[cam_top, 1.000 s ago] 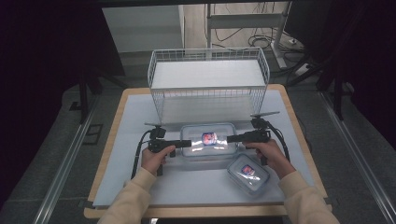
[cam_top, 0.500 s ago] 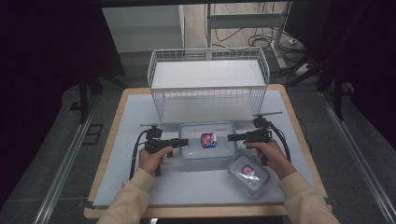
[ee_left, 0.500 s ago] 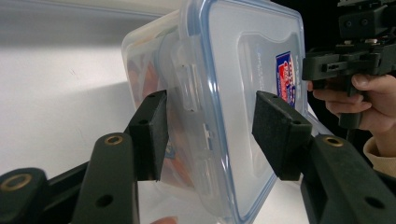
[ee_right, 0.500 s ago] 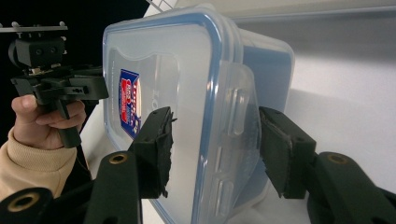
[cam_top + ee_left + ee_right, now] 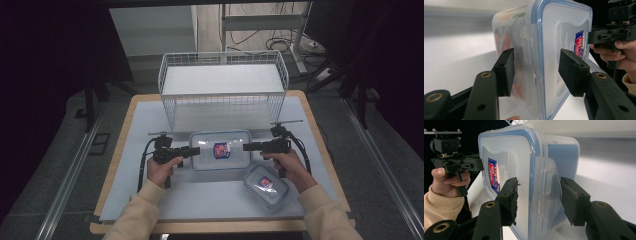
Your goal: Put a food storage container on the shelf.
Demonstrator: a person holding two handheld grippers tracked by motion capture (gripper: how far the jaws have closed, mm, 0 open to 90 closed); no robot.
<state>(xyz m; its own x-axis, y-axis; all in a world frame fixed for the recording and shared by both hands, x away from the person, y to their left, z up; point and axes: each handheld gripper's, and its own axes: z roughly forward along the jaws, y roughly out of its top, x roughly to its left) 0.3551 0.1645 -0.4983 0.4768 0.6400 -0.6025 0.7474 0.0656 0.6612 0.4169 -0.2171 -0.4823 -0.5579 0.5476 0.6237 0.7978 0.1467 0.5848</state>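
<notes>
Both tongs stand open, jaws apart. The left tongs (image 5: 195, 150) and right tongs (image 5: 248, 146) flank the large container (image 5: 220, 150) on the bench (image 5: 210, 200), not clamping it.

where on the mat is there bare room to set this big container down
Free: the mat left of the wire basket, and the front strip left of the small container. Crowded: the middle, where both hand-held grippers flank the large container.
</notes>
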